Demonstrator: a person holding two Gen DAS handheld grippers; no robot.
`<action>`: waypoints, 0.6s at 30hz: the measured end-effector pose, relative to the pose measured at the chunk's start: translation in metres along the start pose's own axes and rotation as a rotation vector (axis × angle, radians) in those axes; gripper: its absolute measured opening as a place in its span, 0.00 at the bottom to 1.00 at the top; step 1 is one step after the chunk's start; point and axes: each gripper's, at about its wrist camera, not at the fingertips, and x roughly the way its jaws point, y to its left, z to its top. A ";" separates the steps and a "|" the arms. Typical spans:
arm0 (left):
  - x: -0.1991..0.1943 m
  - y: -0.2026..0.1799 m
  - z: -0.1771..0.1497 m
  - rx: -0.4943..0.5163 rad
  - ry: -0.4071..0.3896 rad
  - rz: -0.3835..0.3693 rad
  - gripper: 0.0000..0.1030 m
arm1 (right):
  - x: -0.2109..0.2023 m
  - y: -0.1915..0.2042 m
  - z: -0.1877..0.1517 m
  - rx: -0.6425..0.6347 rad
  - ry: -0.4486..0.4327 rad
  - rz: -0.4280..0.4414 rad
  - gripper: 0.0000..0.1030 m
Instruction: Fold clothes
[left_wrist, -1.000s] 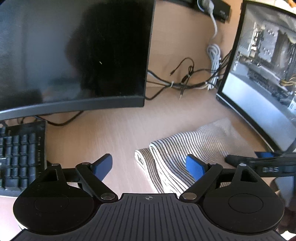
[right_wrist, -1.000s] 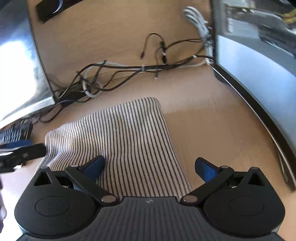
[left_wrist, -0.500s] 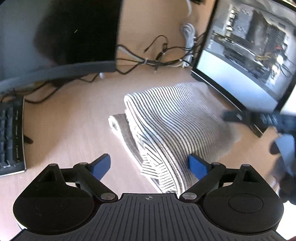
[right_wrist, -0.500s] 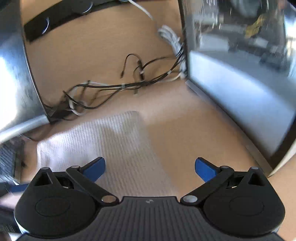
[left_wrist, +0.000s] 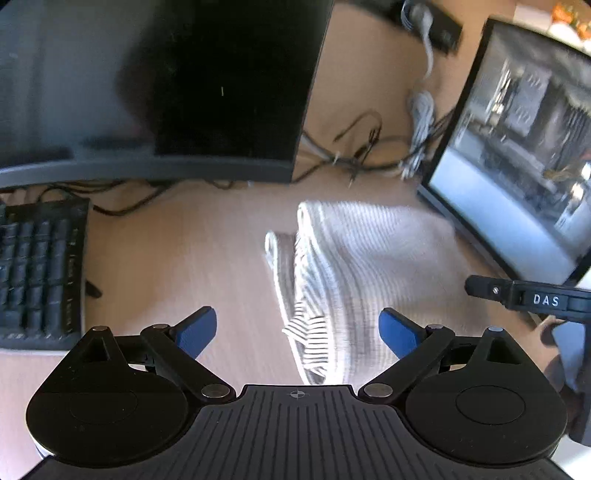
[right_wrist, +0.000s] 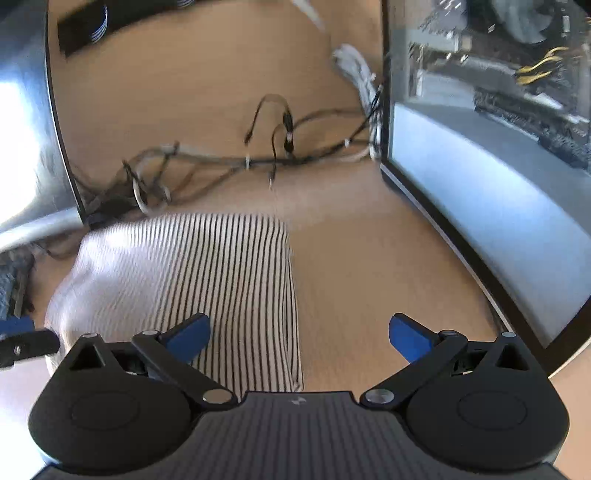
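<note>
Handling note: striped garment (left_wrist: 369, 258) on counter (left_wrist: 184, 258) is soft, light, floppy w/ loose layers; grip folded edge, both claws spread wide, left claw (left_wrist: 297, 332) & right claw (right_wrist: 299, 334) holding nothing.

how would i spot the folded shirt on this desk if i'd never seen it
Start at the wooden desk between the two monitors. In front of the tangle of cables lies the folded shirt. It is the only soft thing there, white with thin dark stripes.

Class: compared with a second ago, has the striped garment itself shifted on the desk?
No. The striped garment keeps its far edge just short of the cable bundle; only the camera view swings.
</note>
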 end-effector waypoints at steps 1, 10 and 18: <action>-0.009 -0.004 -0.003 -0.001 -0.013 0.008 0.97 | -0.008 -0.003 0.000 0.012 -0.012 0.022 1.00; -0.105 -0.075 -0.065 -0.077 -0.084 0.176 1.00 | -0.110 -0.020 -0.062 0.055 -0.009 0.186 1.00; -0.166 -0.143 -0.127 -0.028 -0.211 0.362 1.00 | -0.196 -0.029 -0.123 -0.050 -0.153 0.136 1.00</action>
